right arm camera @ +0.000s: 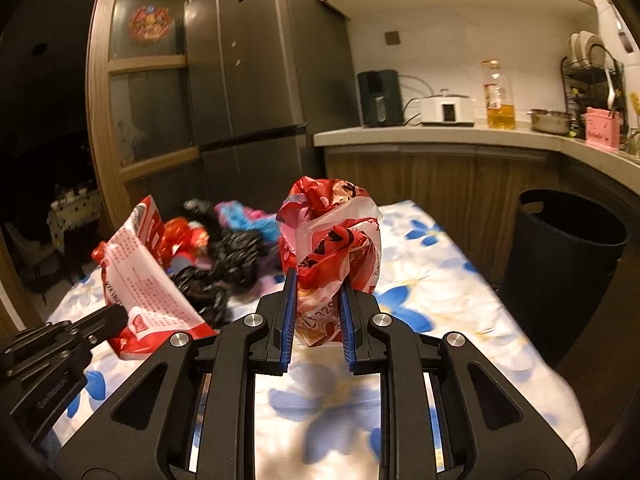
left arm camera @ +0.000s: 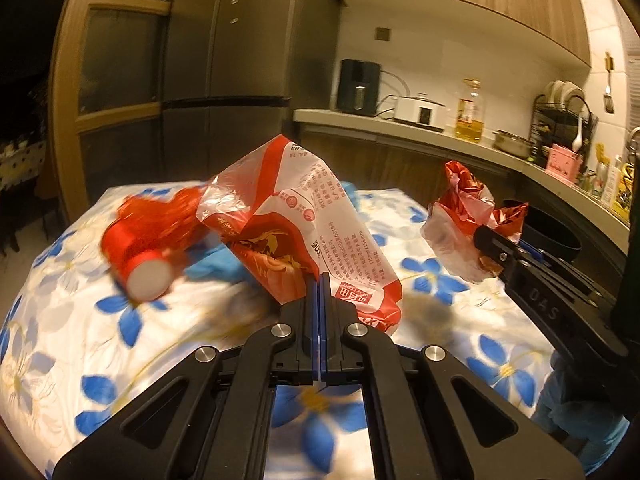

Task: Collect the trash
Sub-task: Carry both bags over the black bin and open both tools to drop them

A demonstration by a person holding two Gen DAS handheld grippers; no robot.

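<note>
Two wrappers up off the table (right arm camera: 460, 280) now, left tool (left arm camera: 320, 280) pinching the noodle packet (left arm camera: 296, 220) by its edge, right tool (right arm camera: 318, 300) squeezing the crumpled bag (right arm camera: 332, 232), either could slip before reaching the bin (right arm camera: 568, 264).

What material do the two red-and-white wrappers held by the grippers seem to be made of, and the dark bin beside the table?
Printed wrapper in the left gripper: apparently thin glossy plastic film; it creases and shines.
Crumpled wrapper in the right gripper: probably plastic film, partly translucent, with shiny, perhaps foil-like red areas.
Bin: likely matte moulded plastic with a smooth rim; the dim light leaves this uncertain.
</note>
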